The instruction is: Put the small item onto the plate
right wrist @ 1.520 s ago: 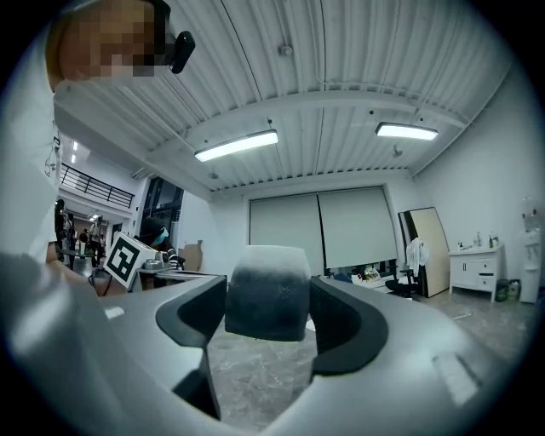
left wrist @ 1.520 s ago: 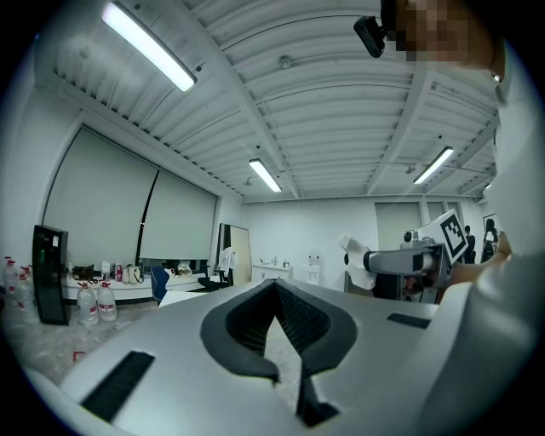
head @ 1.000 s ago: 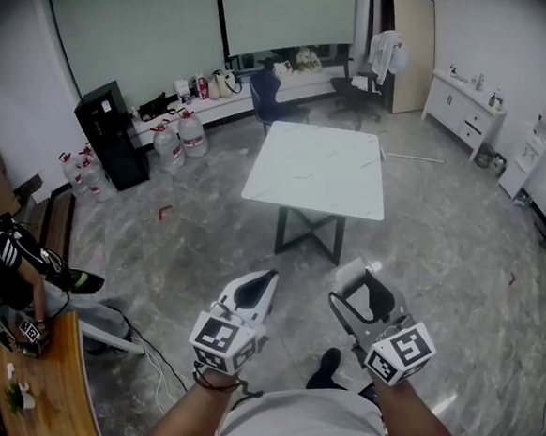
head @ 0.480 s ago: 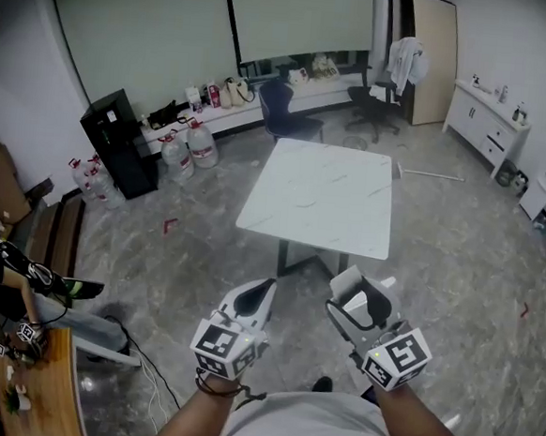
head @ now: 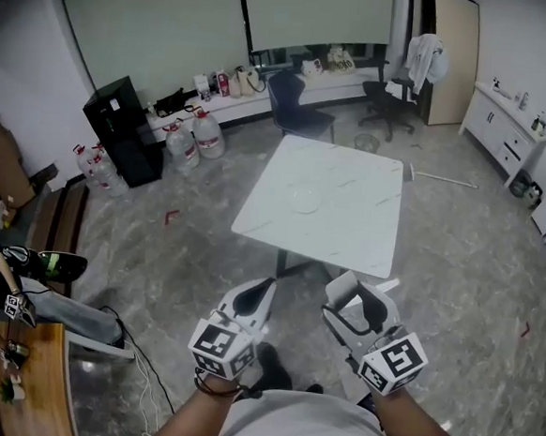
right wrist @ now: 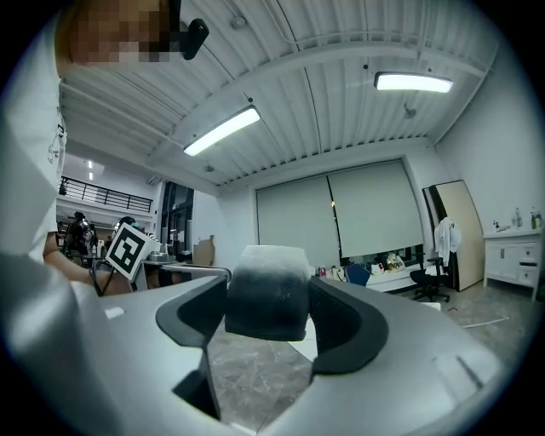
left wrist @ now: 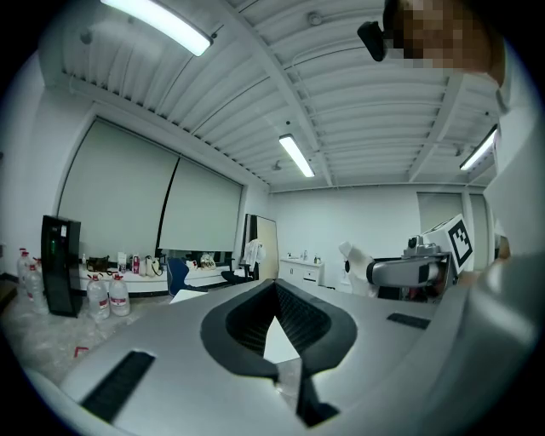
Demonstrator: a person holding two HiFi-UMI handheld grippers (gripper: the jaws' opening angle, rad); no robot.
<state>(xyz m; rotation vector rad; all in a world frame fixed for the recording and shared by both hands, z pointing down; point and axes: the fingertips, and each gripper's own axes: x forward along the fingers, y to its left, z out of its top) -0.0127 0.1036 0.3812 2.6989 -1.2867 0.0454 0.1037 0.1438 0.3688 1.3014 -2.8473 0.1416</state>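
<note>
Step in hand: transport, as judged. The right hand-held gripper (head: pixel 359 299) is clamped on the small item (right wrist: pixel 266 285), a pale blunt-topped piece seated between its pads. The left hand-held gripper (head: pixel 260 291) has its jaws together with nothing between them. Both are held level in front of the body, over the floor (head: pixel 186 243) and short of the table (head: pixel 347 228).

The plate (head: pixel 305 199), apparently clear glass, lies near the centre of the white table top, well apart from the item.

Next move calls for: closing up to the table's near edge, carrying the right hand-held gripper over the plate, lowering, then parting the jaws.

Clearances: the table top carries nothing but the plate. The floor between person and table is open. A chair (head: pixel 296 101) stands beyond the far edge, clear of the approach. The plate's faint outline may make aiming harder.
</note>
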